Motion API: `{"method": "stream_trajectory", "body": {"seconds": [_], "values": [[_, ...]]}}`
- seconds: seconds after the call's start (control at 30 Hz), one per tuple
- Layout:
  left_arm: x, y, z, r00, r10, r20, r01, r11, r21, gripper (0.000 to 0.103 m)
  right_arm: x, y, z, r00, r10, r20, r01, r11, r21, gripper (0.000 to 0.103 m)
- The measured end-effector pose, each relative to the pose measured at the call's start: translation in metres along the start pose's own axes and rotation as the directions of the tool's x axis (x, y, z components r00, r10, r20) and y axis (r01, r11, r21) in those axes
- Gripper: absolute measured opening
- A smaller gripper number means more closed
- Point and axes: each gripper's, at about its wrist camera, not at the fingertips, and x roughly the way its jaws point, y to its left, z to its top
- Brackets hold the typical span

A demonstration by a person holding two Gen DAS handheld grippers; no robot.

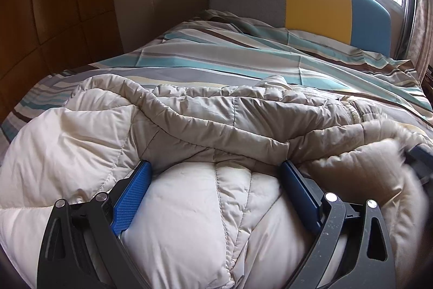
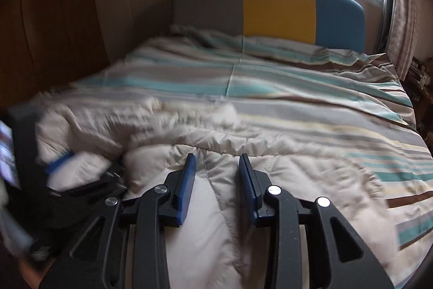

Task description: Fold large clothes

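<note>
Bed (image 1: pixel 338 18) fills mid-frame, headboard grey/yellow/blue at top; striped cover (image 1: pixel 216 58) spread over it. Cream puffer coat (image 1: pixel 189 121) lying rumpled on the cover, lower half of frame.

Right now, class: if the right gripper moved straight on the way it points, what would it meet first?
Probably the puffy cream quilted coat already between the right gripper's open fingers; beyond it lies the striped bedcover. Depth is unclear.
</note>
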Motion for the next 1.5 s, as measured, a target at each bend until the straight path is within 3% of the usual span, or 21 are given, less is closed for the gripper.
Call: {"method": "stream_trajectory", "body": {"seconds": [0.3,0.37,0.47,0.53,0.63,0.87,0.97,1.1,1.27,1.37,1.5], "values": [[-0.004,-0.006,0.002,0.999,0.032,-0.021,-0.032,0.999,0.017,0.095,0.031,-0.007,-0.018,1.0,0.002,-0.026,-0.001,0.999,0.034,0.032],[-0.014,-0.005,0.003,0.999,0.011,-0.031,-0.011,1.0,0.0,0.095,0.034,-0.008,-0.02,0.999,0.015,-0.028,-0.014,0.999,0.048,0.032],[-0.049,-0.004,0.001,0.998,-0.049,0.042,0.052,0.996,-0.072,0.095,0.036,-0.01,-0.019,0.999,0.024,-0.029,-0.022,0.998,0.057,0.033],[-0.053,-0.011,0.0,0.998,-0.026,0.051,0.029,0.998,-0.054,0.095,0.036,-0.01,-0.02,0.999,0.029,-0.027,-0.028,0.998,0.063,0.033],[-0.031,-0.022,-0.009,0.999,0.042,0.002,-0.042,0.999,0.015,0.095,0.033,-0.012,-0.02,0.999,0.044,-0.018,-0.042,0.996,0.079,0.032],[-0.009,-0.027,-0.012,0.996,0.076,-0.036,-0.074,0.996,0.039,0.1,0.031,-0.018,-0.02,0.999,0.049,-0.022,-0.047,0.995,0.086,0.033],[-0.013,-0.023,-0.009,0.996,0.058,-0.062,-0.055,0.998,0.04,0.1,0.03,-0.017,-0.017,0.997,0.057,-0.046,-0.053,0.995,0.082,0.033],[-0.029,-0.009,0.009,0.991,-0.029,-0.129,0.038,0.997,0.067,0.1,0.007,-0.024,-0.004,0.992,0.119,-0.041,-0.116,0.991,0.073,0.042],[-0.056,0.037,0.041,0.999,0.033,0.013,-0.034,0.998,0.06,0.1,-0.036,-0.052,0.005,0.997,0.067,0.043,-0.07,0.994,0.08,0.043],[-0.047,0.064,0.048,0.995,0.101,0.015,-0.102,0.994,0.04,0.1,-0.04,-0.077,0.003,0.999,-0.017,0.037,0.012,0.992,0.123,0.043],[-0.016,0.093,0.044,0.985,0.164,-0.061,-0.164,0.986,0.01,0.1,-0.019,-0.1,-0.007,0.997,-0.069,-0.028,0.073,0.984,0.162,0.043]]}}
